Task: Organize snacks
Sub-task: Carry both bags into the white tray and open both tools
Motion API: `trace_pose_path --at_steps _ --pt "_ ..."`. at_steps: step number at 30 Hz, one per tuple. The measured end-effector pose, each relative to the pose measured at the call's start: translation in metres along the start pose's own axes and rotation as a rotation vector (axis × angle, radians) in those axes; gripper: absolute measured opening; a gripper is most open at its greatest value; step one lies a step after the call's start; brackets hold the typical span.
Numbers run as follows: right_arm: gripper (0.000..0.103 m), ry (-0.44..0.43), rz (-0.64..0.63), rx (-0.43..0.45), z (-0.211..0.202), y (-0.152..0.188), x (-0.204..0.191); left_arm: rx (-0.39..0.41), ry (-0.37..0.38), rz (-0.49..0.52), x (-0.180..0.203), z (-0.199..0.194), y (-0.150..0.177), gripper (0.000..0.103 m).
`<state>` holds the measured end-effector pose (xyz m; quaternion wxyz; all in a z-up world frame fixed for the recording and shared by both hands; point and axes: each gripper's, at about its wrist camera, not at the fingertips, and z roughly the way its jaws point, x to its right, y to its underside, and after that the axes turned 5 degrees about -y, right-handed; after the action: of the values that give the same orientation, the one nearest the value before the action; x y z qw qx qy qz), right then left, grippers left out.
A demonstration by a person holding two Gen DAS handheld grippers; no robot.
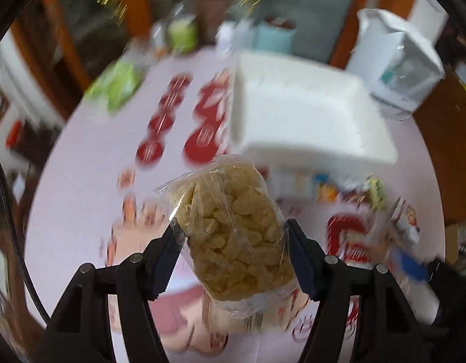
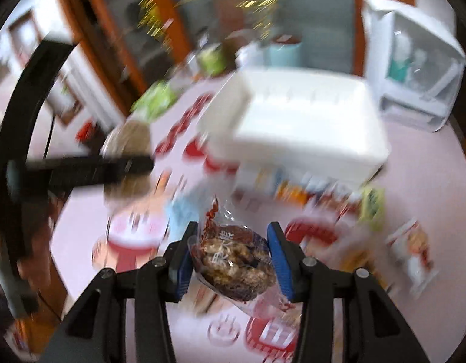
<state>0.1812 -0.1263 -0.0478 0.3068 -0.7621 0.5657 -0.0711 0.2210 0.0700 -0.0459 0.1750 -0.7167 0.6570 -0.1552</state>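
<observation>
Aloft together, left hand-held gripper (image 1: 233, 236) clamps a puffed-snack packet (image 1: 233, 236), right hand-held gripper (image 2: 233, 242) a brown-snack packet (image 2: 234, 263), apparently bound for the white bin (image 1: 302, 112)

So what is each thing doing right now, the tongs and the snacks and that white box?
left tongs: shut on pale puffed snack pack
pale puffed snack pack: held, off the table
right tongs: shut on dark brown snack pack
dark brown snack pack: held, lifted
white bin: open-topped, on the table, contents unclear
</observation>
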Motion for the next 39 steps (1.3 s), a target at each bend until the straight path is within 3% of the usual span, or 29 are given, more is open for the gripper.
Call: trace_pose_path --at_steps 4,8,14,17,19,22,23,27,34,39 --pt "0.047 0.071 0.083 0.08 0.002 -0.051 0.028 0.071 0.02 0.066 0.027 0.004 -0.048 0.066" --pt "0.047 0.137 0.165 0.131 0.023 -0.1 0.061 0.108 -0.004 0.109 0.049 0.033 -0.089 0.066" --pt "0.049 0.218 0.243 0.088 0.071 -0.133 0.099 0.067 0.026 0.12 0.063 0.091 -0.124 0.066" --pt "0.049 0.208 0.284 0.053 0.088 -0.138 0.112 0.038 0.016 0.15 0.071 0.112 -0.132 0.069" --pt "0.05 0.178 0.312 0.053 0.093 -0.138 0.116 0.008 0.027 0.165 0.072 0.121 -0.131 0.089" --pt "0.077 0.154 0.338 0.069 0.092 -0.133 0.117 0.008 0.033 0.183 0.073 0.127 -0.128 0.091" --pt "0.078 0.155 0.337 0.081 0.09 -0.13 0.116 0.016 0.027 0.189 0.072 0.127 -0.126 0.091" --pt "0.078 0.165 0.33 0.079 0.086 -0.123 0.112 0.029 0.041 0.167 0.065 0.121 -0.12 0.098" --pt "0.078 0.151 0.348 0.116 0.056 -0.103 0.102 0.049 0.076 0.114 0.046 0.089 -0.103 0.098" --pt "0.078 0.14 0.321 0.157 0.02 -0.081 0.085 0.107 0.077 0.11 0.035 0.049 -0.075 0.098"
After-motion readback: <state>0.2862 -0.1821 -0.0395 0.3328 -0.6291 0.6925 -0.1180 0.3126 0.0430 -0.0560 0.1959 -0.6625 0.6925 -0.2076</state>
